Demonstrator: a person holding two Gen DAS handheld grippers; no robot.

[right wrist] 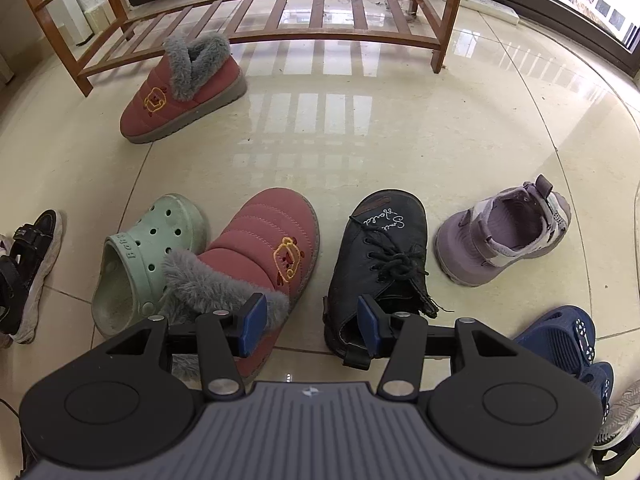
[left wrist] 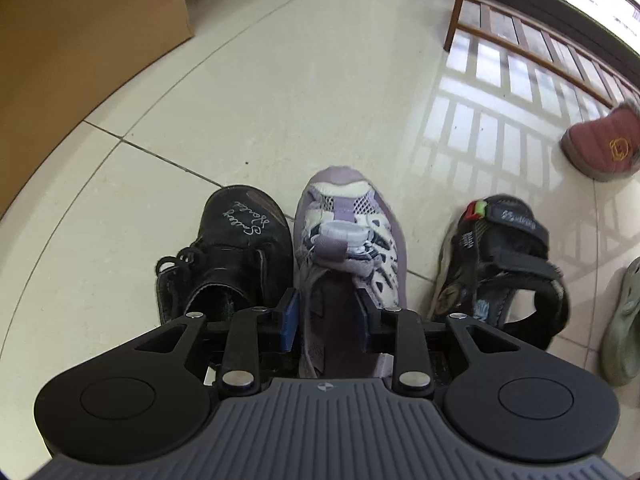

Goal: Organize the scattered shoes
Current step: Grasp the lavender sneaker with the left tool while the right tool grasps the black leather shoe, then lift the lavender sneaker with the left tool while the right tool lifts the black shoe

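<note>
Honestly, I'm reading this lilac mesh-and-suede sneaker with the toggle lace (left wrist: 347, 240) as the easy kind to grab: light, soft upper, a collar that squishes instead of slipping. It's sitting on the glossy cream tile floor (left wrist: 280, 100), toe pointing away, touching the scuffed black leather lace-up shoe with silver script (left wrist: 236, 252) on one side, and the black strap sandal with the red-green buckle (left wrist: 500, 264) is lying near on the other.

I'm holding the left gripper (left wrist: 329, 320) right over its ankle opening, blue pads partly closed and straddling the collar. Whether they're actually pinching it I can't tell, it's too tight to call. I'm thinking the padded collar or heel is the spot to take; the mesh toe would just fold.

My right gripper (right wrist: 312, 324) is hanging with its fingers apart and nothing between them, above the gap between a pink quilted slipper with grey fur trim (right wrist: 260, 248) and the second black leather shoe (right wrist: 380, 256). The matching lilac sneaker (right wrist: 504, 236) is lying well off to the side, and the slatted wooden shoe rack (right wrist: 256, 12) is standing further back.
</note>
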